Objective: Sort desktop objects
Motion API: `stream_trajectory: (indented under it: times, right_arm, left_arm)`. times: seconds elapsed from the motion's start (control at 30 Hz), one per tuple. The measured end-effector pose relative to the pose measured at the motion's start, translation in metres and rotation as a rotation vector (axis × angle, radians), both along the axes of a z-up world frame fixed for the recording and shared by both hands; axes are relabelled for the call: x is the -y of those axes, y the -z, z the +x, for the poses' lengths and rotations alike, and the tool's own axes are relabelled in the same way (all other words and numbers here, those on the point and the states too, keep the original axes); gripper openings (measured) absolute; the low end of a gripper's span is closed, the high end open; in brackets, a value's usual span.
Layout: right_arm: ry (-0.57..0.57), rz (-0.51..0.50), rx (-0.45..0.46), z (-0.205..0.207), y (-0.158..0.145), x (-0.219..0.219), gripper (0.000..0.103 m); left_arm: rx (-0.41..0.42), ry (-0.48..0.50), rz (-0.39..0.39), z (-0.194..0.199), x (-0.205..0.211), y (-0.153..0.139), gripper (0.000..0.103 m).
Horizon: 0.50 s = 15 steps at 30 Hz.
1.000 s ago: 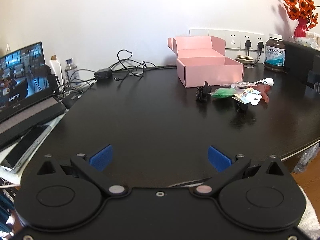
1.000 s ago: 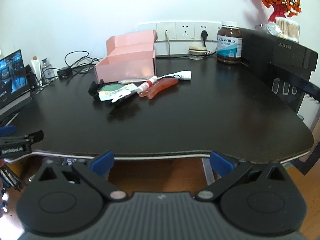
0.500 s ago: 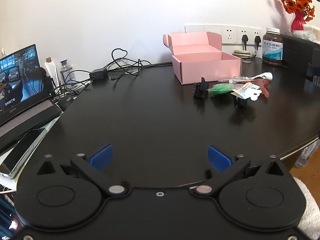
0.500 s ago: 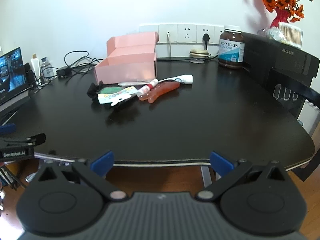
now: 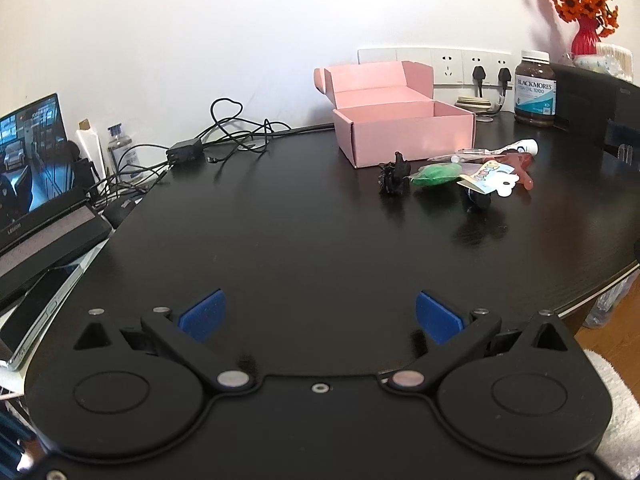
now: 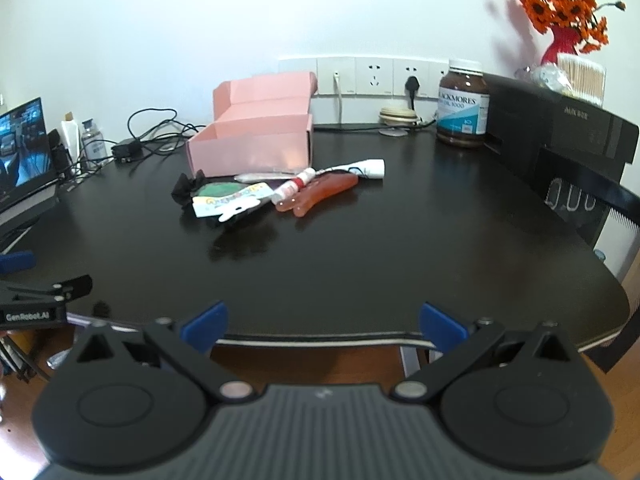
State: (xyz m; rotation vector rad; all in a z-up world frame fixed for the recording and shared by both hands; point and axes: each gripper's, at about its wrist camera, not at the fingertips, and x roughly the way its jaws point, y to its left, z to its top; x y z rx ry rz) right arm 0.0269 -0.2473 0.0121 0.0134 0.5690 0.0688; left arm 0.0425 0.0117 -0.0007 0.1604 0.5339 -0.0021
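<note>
box [image 5: 404,130] pink | table [image 5: 300,240] black | flowers [image 6: 560,4] orange | vase [image 6: 558,46] red | fingers [image 5: 202,314] blue

Left tool [image 5: 319,314] wide open above the near edge of the dark worktop [image 5: 300,240], blue pads [image 5: 202,314] well apart, nothing between them. Farther back, an open pink box [image 5: 404,130] with a black clip [image 5: 394,174], green packet [image 5: 436,174] and printed card [image 5: 488,174] clustered just before it. Laptop [image 5: 32,168] and tangled cables [image 5: 224,136] off to the left.

Home desk [image 5: 320,240], laptop [image 5: 32,160], flower vase [image 6: 560,46]
</note>
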Motion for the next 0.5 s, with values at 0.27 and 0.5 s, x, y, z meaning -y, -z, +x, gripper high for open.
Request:
stream_trajectory:
  times: [0.27,0.5]
  right_arm:
    - [-0.002,0.007,0.008,0.009,-0.001,0.004,0.102]
    - [-0.002,0.012,0.011,0.018,0.000,0.011,0.102]
  left_arm:
    - [-0.009,0.003,-0.027,0.010,-0.005,-0.001,0.103]
    - [-0.003,0.037,-0.020,0.021,-0.006,-0.004,0.103]
